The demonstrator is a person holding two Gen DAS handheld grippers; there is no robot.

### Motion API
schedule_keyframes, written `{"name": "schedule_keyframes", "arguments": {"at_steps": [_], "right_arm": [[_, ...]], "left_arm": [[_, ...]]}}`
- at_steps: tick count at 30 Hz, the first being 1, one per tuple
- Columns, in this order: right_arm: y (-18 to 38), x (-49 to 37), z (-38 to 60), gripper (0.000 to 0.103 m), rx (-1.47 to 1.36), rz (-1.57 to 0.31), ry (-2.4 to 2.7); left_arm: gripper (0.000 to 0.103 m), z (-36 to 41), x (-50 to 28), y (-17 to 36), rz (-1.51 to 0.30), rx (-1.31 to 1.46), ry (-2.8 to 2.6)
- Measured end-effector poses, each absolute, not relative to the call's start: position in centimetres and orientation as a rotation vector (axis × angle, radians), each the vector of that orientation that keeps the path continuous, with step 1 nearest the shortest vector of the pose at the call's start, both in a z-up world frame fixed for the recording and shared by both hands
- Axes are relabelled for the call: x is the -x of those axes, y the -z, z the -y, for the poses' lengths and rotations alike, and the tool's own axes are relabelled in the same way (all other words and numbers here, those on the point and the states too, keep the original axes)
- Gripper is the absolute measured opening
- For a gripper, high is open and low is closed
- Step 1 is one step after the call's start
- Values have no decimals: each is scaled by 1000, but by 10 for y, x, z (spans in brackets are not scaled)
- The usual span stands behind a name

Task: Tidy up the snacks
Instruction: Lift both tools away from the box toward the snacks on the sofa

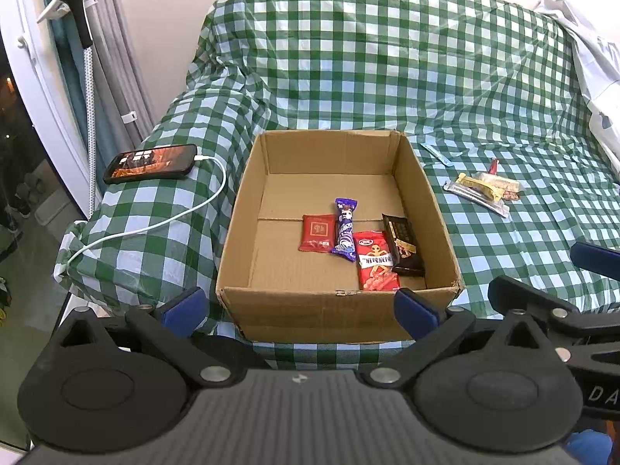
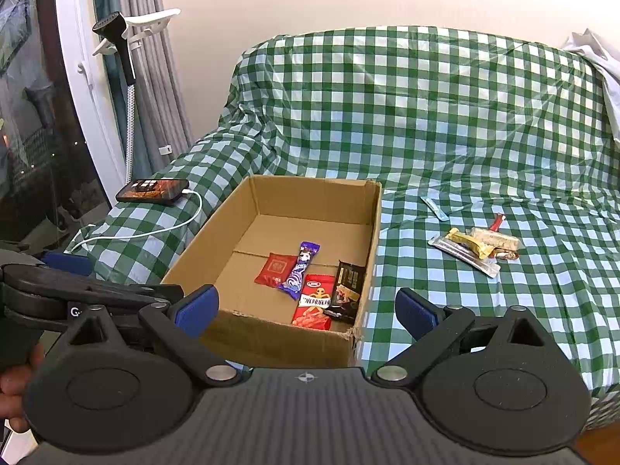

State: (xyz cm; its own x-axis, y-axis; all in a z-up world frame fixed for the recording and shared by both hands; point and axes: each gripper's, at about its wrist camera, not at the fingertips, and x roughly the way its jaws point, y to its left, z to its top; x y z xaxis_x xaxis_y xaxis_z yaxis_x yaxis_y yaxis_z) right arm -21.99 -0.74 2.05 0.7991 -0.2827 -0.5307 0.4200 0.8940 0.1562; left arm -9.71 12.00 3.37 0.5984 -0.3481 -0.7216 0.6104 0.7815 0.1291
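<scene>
An open cardboard box (image 1: 240, 209) (image 2: 374, 232) sits on a green checked sofa cover. Inside lie a small red packet (image 1: 317, 232) (image 2: 276, 269), a purple bar (image 1: 345, 230) (image 2: 300, 271), a red snack bag (image 1: 376, 261) (image 2: 314, 302) and a black bar (image 1: 403, 244) (image 2: 348, 286). To the box's right lie loose snacks: a pile of wrapped bars (image 1: 484, 190) (image 2: 474, 250) and a thin blue stick (image 1: 437, 154) (image 2: 434, 208). My left gripper (image 1: 298, 306) is open and empty before the box's near wall. My right gripper (image 2: 306, 310) is open and empty at the box's near right corner.
A phone (image 1: 151, 162) (image 2: 153, 190) with a white charging cable (image 1: 155, 226) (image 2: 155, 232) lies on the sofa arm left of the box. A garment steamer stand (image 1: 77, 19) (image 2: 124, 50) and curtains are far left. White cloth (image 1: 589, 58) is draped at the far right.
</scene>
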Motion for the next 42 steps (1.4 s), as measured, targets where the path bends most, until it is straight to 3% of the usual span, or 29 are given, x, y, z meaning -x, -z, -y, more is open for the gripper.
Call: {"name": "schedule_keyframes", "arguments": {"at_steps": [27, 42], "right_arm": [[2, 211, 47, 98, -380, -558, 405], [42, 231, 190, 99, -490, -528, 724]], "left_arm": [[103, -84, 74, -22, -799, -443, 562], [103, 14, 50, -17, -824, -523, 595]]}}
